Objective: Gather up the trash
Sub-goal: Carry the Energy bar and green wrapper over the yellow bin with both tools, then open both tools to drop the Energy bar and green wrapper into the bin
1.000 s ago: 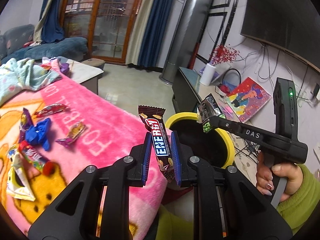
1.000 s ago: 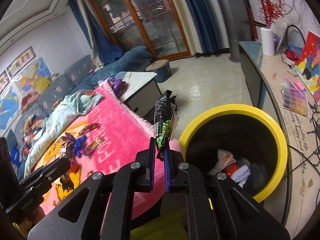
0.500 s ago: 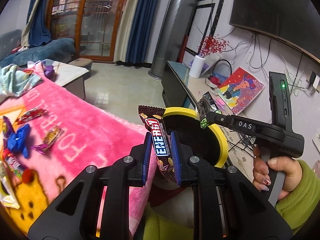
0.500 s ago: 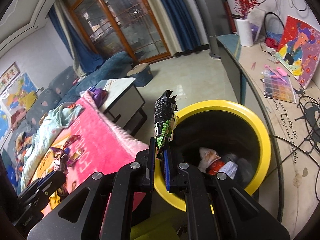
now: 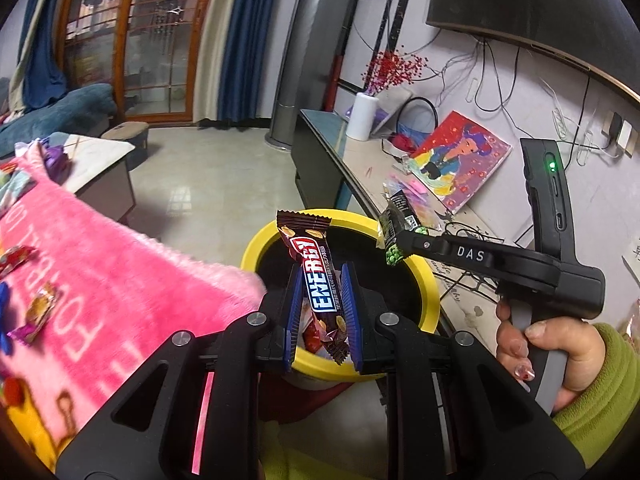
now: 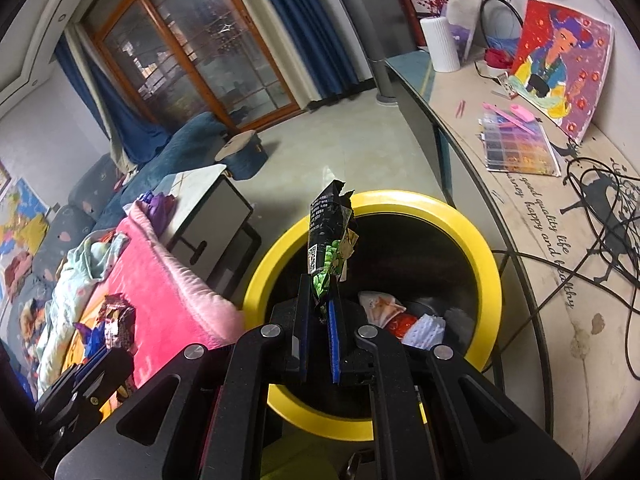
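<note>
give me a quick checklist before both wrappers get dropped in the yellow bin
1. Left tongs grip the brown energy bar wrapper: ok.
2. Right tongs grip the black and green snack packet: ok.
3. Bar wrapper over the mouth of the yellow bin: ok, as the left wrist view shows it.
4. Snack packet over the bin mouth: ok in the right wrist view.
5. Room left in the bin: ok, the trash inside lies well below the rim.
6. Two tongs clear of each other: ok, apart.
</note>
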Motion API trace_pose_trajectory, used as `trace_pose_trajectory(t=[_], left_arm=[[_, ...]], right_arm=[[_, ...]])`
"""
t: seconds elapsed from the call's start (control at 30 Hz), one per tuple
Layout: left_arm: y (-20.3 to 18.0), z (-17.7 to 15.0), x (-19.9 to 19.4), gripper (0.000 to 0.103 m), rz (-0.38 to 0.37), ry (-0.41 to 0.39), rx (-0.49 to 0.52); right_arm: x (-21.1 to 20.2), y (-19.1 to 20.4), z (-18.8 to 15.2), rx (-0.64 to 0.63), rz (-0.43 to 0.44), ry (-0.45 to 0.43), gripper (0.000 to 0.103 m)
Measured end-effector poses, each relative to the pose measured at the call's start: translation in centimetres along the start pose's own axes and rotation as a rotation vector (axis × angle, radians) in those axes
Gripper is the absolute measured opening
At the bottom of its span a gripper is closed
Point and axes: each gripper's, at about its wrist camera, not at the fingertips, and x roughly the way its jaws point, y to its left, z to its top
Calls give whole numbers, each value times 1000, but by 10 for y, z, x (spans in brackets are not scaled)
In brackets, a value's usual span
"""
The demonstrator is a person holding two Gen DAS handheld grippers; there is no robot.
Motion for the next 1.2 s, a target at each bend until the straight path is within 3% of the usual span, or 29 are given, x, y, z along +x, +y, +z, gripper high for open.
trace_pose_trajectory(t=[0.63,1.1,1.2], left_arm=[[4,3,72,15,-37,107,-23],[23,1,56,89,7,67,-105],[28,1,45,92,32,45,-113]], right_arm=[[28,-40,-5,84,-25,68,9],[25,-43,-5,94,-71,39,41],[18,-38,-3,77,-96,1,55]])
